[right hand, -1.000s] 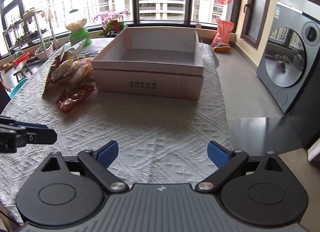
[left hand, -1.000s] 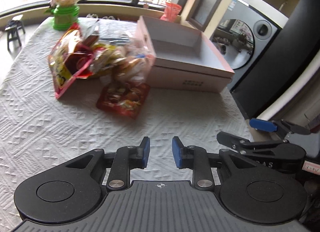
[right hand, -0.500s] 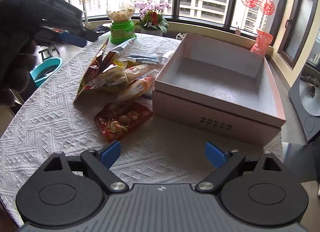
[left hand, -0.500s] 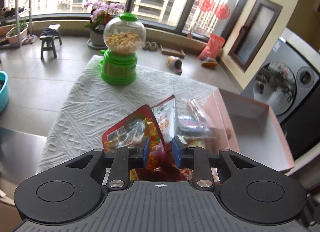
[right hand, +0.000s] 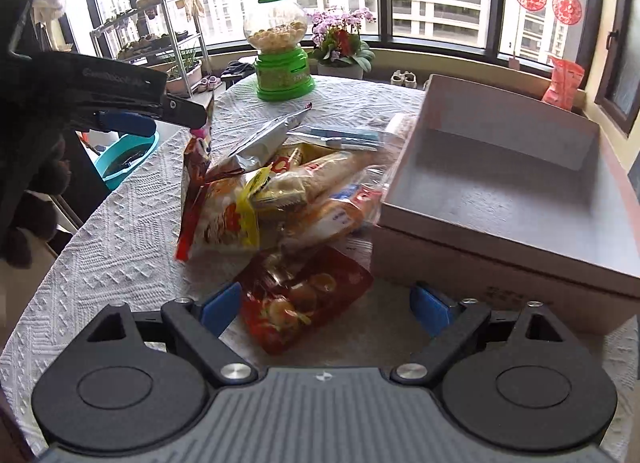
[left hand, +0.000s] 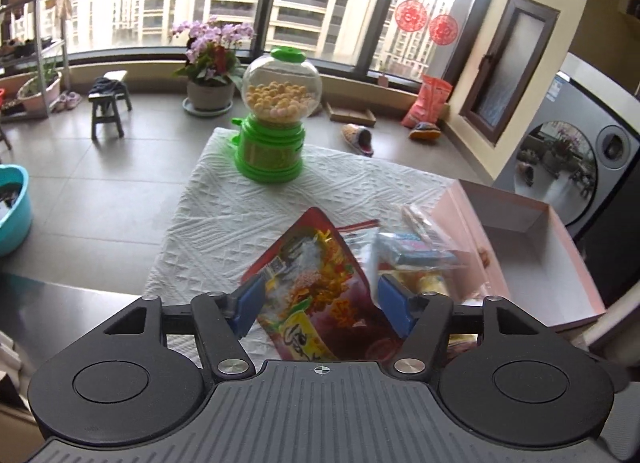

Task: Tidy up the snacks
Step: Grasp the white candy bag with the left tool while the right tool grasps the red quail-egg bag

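Note:
A pile of snack bags lies on the white tablecloth (right hand: 120, 231) beside an open, empty pink box (right hand: 500, 199). In the left wrist view my left gripper (left hand: 320, 305) hangs over the pile with its jaws opening wide. An upright red snack bag (left hand: 312, 291) shows between the pads, which do not press on it. The box (left hand: 536, 263) sits to its right. My right gripper (right hand: 325, 309) stands open low over the cloth, with a flat red packet (right hand: 304, 295) between its fingers, untouched. The left gripper (right hand: 160, 119) appears at upper left above the upright bag (right hand: 196, 167).
A green candy dispenser (left hand: 276, 123) (right hand: 280, 55) stands at the table's far end. Off the table's left edge there is a teal basin (left hand: 12, 215) on the floor. A washing machine (left hand: 580, 167) stands behind the box. A gloved hand (right hand: 24, 183) fills the left margin.
My left gripper swung over the snack pile and its jaws went from narrow to wide. My right gripper moved in on the pile, so the flat red packet lies between its fingers.

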`<state>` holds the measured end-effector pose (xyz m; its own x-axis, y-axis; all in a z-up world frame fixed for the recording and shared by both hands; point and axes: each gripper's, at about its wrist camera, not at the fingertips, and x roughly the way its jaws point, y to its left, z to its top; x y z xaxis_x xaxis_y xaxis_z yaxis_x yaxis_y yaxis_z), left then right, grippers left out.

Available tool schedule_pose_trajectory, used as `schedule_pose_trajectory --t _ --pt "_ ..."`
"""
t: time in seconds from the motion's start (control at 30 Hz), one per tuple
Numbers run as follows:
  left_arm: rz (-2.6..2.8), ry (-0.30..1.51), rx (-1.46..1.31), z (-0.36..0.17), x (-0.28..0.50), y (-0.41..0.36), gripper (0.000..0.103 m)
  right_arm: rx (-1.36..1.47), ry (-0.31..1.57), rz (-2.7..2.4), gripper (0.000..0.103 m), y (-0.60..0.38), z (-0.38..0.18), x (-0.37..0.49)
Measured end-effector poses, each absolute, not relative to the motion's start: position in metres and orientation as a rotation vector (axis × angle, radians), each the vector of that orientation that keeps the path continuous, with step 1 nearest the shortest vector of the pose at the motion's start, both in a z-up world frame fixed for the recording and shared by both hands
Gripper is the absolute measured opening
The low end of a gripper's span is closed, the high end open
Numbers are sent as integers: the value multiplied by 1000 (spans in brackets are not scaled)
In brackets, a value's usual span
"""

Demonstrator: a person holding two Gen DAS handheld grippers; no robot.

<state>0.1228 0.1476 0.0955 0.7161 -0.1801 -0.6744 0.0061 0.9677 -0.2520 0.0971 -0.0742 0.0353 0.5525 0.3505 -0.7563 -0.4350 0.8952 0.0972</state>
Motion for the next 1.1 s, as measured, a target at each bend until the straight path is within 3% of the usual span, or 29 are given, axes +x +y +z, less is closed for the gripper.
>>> schedule_pose_trajectory --t 0.07,0.23,0.37,0.4,0.63,0.83,0.93,1.0,1.1 --pt "-170 762 -297 104 116 142 68 -143 861 469 92 -58 27 104" --pt "-249 793 -375 102 127 121 68 -151 891 496 76 -55 19 102" --pt "-292 885 -282 81 154 81 68 -98 903 494 53 -96 29 87" --pt "-302 912 -258 75 160 72 68 -88 913 481 52 -107 30 84" --pt "-276 927 55 42 176 22 72 -66 897 415 52 -152 19 69" --pt "-299 930 213 41 135 37 72 -102 877 437 57 -146 18 62" --pt "-285 949 169 39 114 61 74 -61 869 484 59 -143 25 63" --pt "-272 970 93 37 106 79 73 -68 838 513 68 -134 29 63" --pt "-259 962 -70 42 94 106 68 -86 799 524 72 -110 31 72"
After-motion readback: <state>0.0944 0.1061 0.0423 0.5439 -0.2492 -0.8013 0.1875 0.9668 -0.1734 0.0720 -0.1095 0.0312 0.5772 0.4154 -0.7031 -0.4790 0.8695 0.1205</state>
